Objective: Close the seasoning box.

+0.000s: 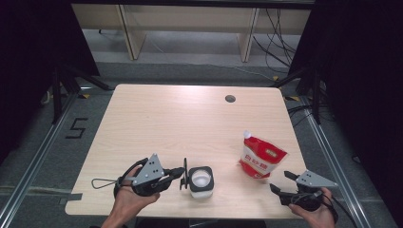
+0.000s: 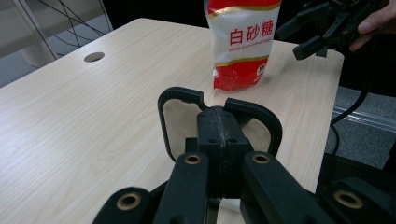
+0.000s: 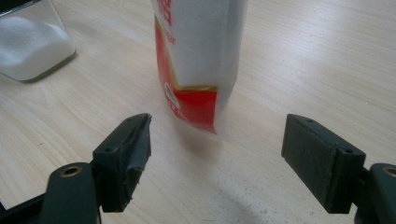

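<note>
High view: left gripper (image 1: 183, 174), jaws pressed together, is lying at nine o'clock of the sugar jar (image 1: 201, 181); right gripper (image 1: 280, 182), jaws spread, is facing the white-sugar pouch (image 1: 260, 157).

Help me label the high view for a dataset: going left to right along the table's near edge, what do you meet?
left gripper → glass jar of white powder → red-and-white sugar pouch → right gripper

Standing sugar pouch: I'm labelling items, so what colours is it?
Red and white with gold trim, clearest in the left gripper view.
</note>
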The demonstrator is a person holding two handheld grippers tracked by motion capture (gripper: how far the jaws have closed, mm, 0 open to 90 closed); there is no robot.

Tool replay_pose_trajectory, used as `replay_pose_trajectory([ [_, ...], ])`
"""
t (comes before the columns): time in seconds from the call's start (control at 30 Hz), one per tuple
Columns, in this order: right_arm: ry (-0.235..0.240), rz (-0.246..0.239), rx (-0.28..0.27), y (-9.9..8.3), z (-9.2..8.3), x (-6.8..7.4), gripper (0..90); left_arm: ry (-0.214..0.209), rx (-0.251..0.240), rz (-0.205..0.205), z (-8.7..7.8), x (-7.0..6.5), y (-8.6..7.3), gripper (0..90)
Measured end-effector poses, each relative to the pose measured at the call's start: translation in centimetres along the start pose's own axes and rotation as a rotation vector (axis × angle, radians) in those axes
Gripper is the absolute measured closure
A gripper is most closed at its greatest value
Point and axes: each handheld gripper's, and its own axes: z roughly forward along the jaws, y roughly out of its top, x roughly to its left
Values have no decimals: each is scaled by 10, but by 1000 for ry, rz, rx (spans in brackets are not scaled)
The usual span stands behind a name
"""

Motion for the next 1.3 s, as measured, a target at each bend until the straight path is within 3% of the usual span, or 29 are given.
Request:
replay_pose_trajectory([
  [0.13, 3, -2, 6, 0, 0, 1, 251, -23, 5, 15, 11, -2, 3, 890],
  [0.17, -4, -32, 0, 0, 0, -1, 251, -27, 9, 13, 14, -3, 4, 890],
  [0.23, -4, -44, -1, 0, 1, -2, 251, -41, 12, 20, 20, -3, 5, 890],
  [0.3, 3, -34, -1, 0, 1, -3, 251, -51, 20, 26, 25, -4, 6, 890],
  [0.33, -4, 10, 12, 0, -1, 1, 251, -52, 26, 27, 27, -5, 7, 890],
  [0.47, 3, -2, 6, 0, 0, 1, 250, -68, 46, 29, 36, -6, 7, 890],
  [0.5, 6, -24, 1, 0, 1, -2, 250, -68, 49, 35, 38, -6, 6, 890],
  [0.53, -3, -33, 0, 1, 0, -2, 250, -70, 49, 15, 40, -7, 6, 890],
  [0.57, -4, -37, 0, 1, 0, -2, 250, -74, 56, 36, 42, -6, 6, 890],
  [0.67, 8, -27, -3, 0, 1, -2, 250, -82, 66, 27, 48, -8, 3, 890],
  [0.7, 3, 2, 4, 0, 0, 1, 250, -82, 73, 21, 50, -9, 2, 890],
  [0.9, 1, -7, 2, 0, 1, 0, 250, -107, 122, 26, 62, -10, -4, 887],
  [0.93, 4, -27, -3, 0, 1, -2, 250, -112, 124, 18, 63, -10, -6, 885],
  [1.17, -2, -32, 1, 0, 1, -1, 250, -110, 109, 0, 61, -9, -7, 851],
  [1.2, 3, -35, 1, 1, 1, -2, 250, -111, 101, -6, 60, -9, -6, 836],
  [1.23, 1, -6, 3, 0, 0, 1, 250, -116, 95, -13, 58, -9, -5, 814],
  [1.3, 3, -11, 2, 0, 1, 1, 250, -134, 77, -32, 53, -8, -4, 747],
])
